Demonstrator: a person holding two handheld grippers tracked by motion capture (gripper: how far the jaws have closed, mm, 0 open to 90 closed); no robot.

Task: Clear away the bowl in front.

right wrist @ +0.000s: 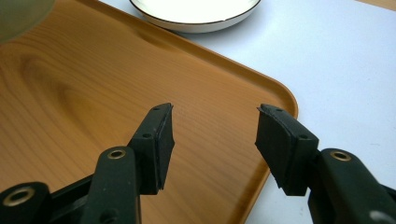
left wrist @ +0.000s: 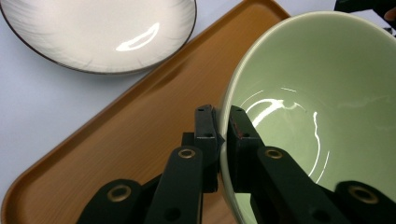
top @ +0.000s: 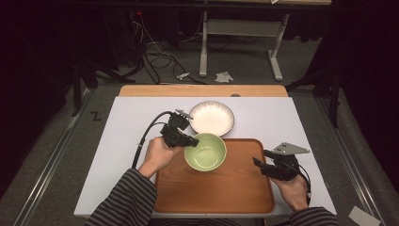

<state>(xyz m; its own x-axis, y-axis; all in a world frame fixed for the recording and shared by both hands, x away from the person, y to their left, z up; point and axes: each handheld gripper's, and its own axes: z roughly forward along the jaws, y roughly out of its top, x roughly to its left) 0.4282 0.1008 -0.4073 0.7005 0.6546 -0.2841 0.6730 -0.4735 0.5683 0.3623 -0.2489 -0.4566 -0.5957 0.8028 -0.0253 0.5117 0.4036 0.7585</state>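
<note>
A pale green bowl (top: 205, 151) is over the far part of the wooden tray (top: 221, 188). My left gripper (top: 193, 141) is shut on its left rim, one jaw inside the bowl (left wrist: 322, 84) and one outside; the gripper (left wrist: 223, 122) pinches the thin wall. Whether the bowl rests on the tray (left wrist: 116, 135) or hangs just above it I cannot tell. My right gripper (top: 259, 160) stands open over the tray's right edge. Its jaws (right wrist: 214, 133) have nothing between them above the tray (right wrist: 93, 79). A white plate (top: 211, 117) with a dark rim lies behind the tray.
The tray sits on a white mat (top: 127, 136) covering the table. The white plate (left wrist: 102, 32) lies on the mat just off the tray's far edge, and the plate (right wrist: 196, 11) is seen again ahead of my right gripper. Floor cables (top: 160, 56) and a desk frame stand beyond.
</note>
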